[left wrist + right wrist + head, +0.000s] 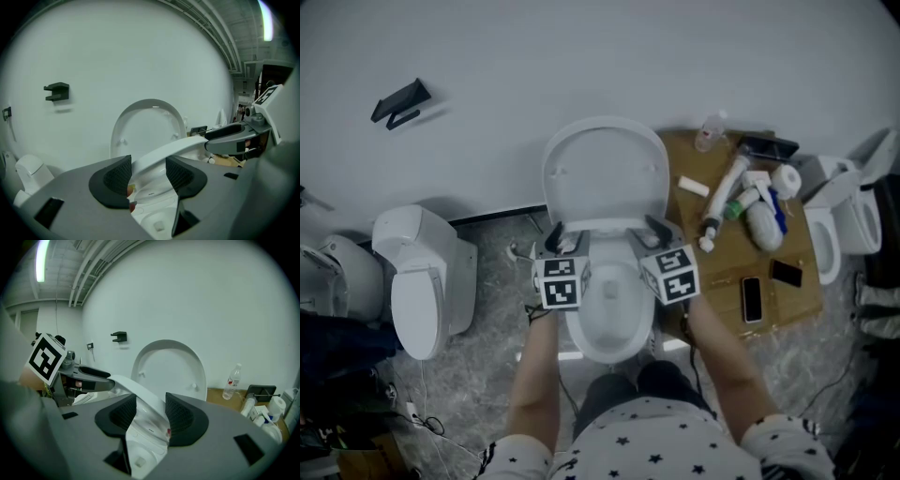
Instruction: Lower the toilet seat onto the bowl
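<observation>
A white toilet stands in the middle of the head view with its lid (605, 173) upright against the wall. The seat (605, 228) is tilted partway down over the bowl (609, 314), seen nearly edge-on. My left gripper (555, 240) is shut on the seat's left side and my right gripper (659, 236) on its right side. In the left gripper view the seat rim (173, 150) runs between the pads of the left gripper (147, 176). In the right gripper view the seat rim (136, 392) passes between the pads of the right gripper (151, 416), with the lid (168, 366) behind.
Another white toilet (422, 281) stands to the left and one more (848, 220) at the right edge. A brown board (792, 305) beside the toilet carries bottles, tubes and phones. A black bracket (401, 103) hangs on the wall. Cables lie on the floor at lower left.
</observation>
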Demonstrator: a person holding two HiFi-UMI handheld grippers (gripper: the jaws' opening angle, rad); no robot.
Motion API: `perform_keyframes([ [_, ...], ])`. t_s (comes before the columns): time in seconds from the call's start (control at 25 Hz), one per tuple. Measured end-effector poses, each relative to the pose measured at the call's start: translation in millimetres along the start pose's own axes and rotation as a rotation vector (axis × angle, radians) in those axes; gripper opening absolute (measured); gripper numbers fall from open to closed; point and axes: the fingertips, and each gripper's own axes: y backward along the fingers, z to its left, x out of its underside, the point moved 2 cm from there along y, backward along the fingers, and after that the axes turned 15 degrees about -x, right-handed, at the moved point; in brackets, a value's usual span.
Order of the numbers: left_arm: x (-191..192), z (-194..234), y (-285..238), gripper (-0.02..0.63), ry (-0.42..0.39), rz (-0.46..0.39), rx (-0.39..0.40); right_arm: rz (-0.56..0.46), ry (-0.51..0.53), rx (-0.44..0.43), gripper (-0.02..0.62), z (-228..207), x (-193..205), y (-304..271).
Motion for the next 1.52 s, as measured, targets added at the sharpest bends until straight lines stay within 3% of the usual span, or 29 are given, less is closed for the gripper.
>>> perform_keyframes([
  [1.52,77,-11,75,0.218,-0.046,0.036,0.050,0.065,-0.032,0.051,0.192,72,67,45],
])
